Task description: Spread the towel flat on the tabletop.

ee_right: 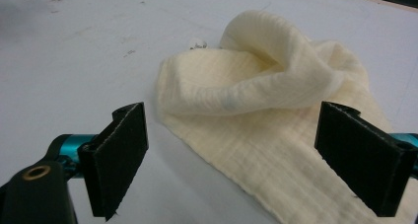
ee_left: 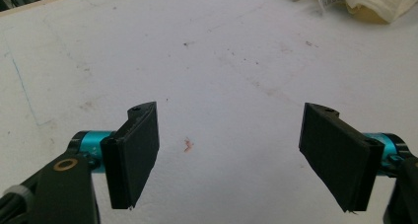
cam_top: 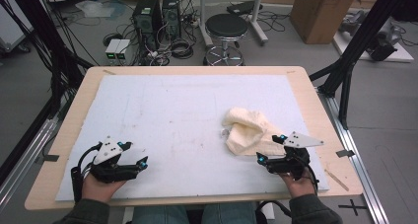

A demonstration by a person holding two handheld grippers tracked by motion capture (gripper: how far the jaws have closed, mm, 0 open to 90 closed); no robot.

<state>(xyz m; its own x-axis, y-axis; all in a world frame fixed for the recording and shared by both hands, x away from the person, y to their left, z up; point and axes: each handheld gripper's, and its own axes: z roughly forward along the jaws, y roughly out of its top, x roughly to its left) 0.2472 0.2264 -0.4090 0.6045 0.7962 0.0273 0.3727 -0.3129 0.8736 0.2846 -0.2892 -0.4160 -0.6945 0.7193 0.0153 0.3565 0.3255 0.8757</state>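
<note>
Currently, both hand-held grippers rest at the near edge of the worktop (cam_top: pixel 69 135), each held in one of the person's hands. The left hand-held gripper (cam_top: pixel 132 154) sits over the bare white mat (cam_top: pixel 177 110), jaws spread wide and holding nothing; in the left gripper view its pads (ee_left: pixel 135 152) frame only stained mat surface. The right hand-held gripper (cam_top: pixel 271 148) is likewise released, jaws wide apart, positioned at the near edge of the cloth (cam_top: pixel 248 131).

The cloth is a cream, crinkled fabric lying right of centre on the mat. In the right gripper view, the cloth (ee_right: pixel 256 110) shows a flat lower layer running between the two jaws, with a rolled fold bunched on top further away. Whether either pad touches the fabric cannot be determined. The near corner of the cloth is cut off at the bottom of that view, and the right jaw covers part of its edge. A small pale item at the cloth's far edge is too small to identify. In the left gripper view, the cloth (ee_left: pixel 365 2) is cropped at the top right corner.
</note>
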